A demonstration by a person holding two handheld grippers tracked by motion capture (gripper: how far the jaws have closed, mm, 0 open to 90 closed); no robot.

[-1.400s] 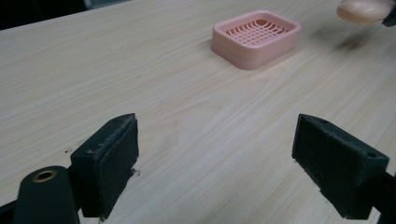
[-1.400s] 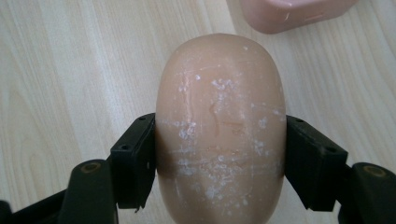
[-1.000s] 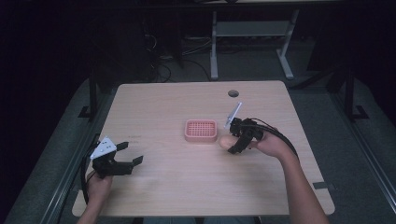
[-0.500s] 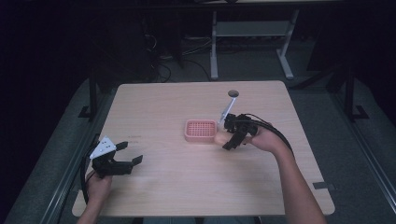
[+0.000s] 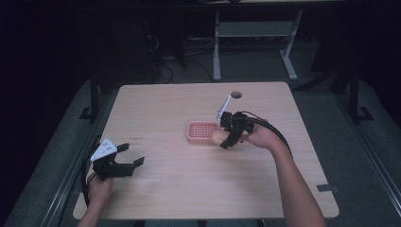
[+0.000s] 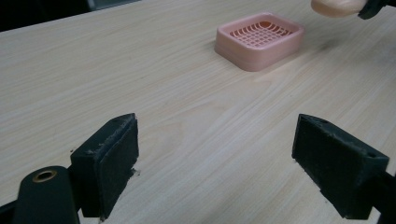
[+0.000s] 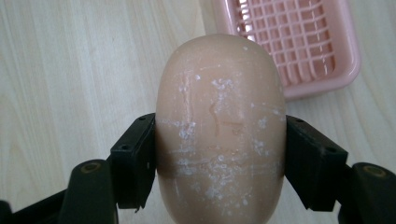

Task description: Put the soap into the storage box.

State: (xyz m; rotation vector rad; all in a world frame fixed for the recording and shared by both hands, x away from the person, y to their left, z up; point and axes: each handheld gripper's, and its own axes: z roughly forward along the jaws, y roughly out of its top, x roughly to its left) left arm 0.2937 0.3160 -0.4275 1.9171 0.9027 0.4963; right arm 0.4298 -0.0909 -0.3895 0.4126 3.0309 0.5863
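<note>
Two grippers in play, and nearest the person the left gripper (image 5: 124,161) sits low by the table's (image 5: 189,198) near left corner, well away from the pink soap dish (image 5: 202,133), jaws spread wide with nothing between them; it looks parked there to leave the dish clear. Its forearm lies flat, jaws aimed toward the dish. Farther out, the right gripper (image 7: 219,163) clamps a peach bar of soap (image 7: 219,126) across its middle, pads on both flanks, likely so the bar can go down flat. The soap hangs above the table just beside the dish's right edge, not over the grid yet. That arm reaches forward, wrist tipped downward. Beyond the dish, a round cable hole (image 5: 236,94) near the far edge.
</note>
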